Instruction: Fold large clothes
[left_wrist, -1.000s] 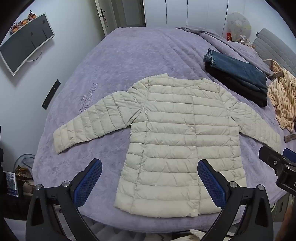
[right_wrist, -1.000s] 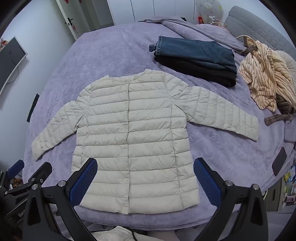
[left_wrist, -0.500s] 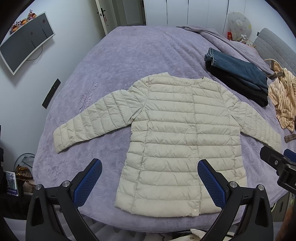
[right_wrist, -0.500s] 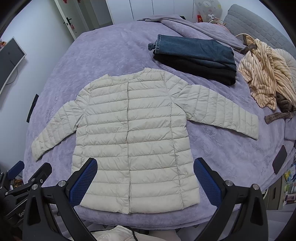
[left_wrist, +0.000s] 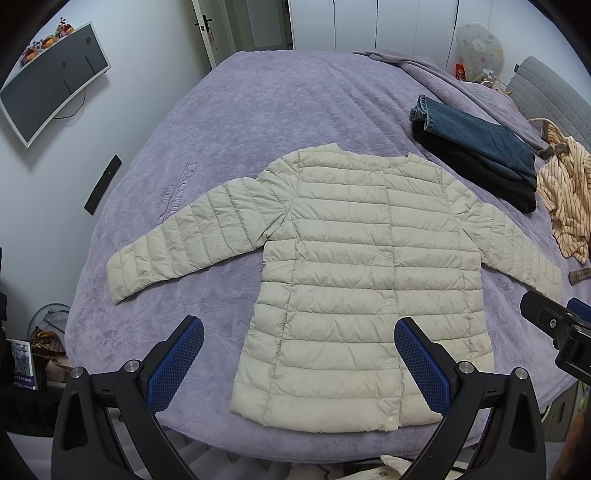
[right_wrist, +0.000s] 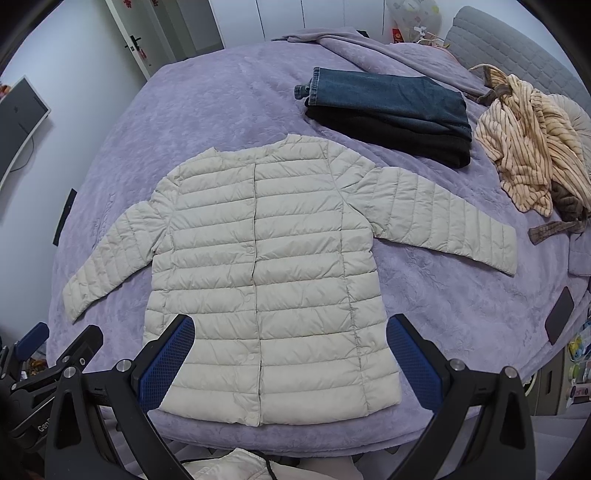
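The cream quilted jacket (left_wrist: 354, 266) lies spread flat, snap front up, on the purple bedspread (left_wrist: 258, 110), its hem close to the near edge of the bed and directly ahead of both tools; nothing on it is folded yet, so by my reading the task stands at its very start, with the garment laid out and the first fold still to come

The left gripper (left_wrist: 299, 360) hangs above the hem with its jaws wide apart and nothing between them; the right gripper (right_wrist: 291, 356) does the same, released and empty, over the lower body of the jacket; neither blue pad touches the fabric as far as the views show

The jacket's long axis runs from hem to collar, straight away from the cameras, with the round neckline pointing toward the far side of the bed; the row of snaps follows that axis down the middle; both sleeves stretch out sideways and slope slightly back toward the near edge, the left sleeve (left_wrist: 192, 236) toward the wall side, the right sleeve (right_wrist: 443, 218) toward the striped garment (right_wrist: 528, 147)

The next move probably calls for each gripper to reach out to a sleeve cuff or side seam, pinch it, and carry it across the body toward the snap line; the padding is puffy and slippery, so a deep, firm pinch seems wise

Folded jeans on a dark garment (right_wrist: 388, 107) sit well apart beyond the right shoulder, clear of the work
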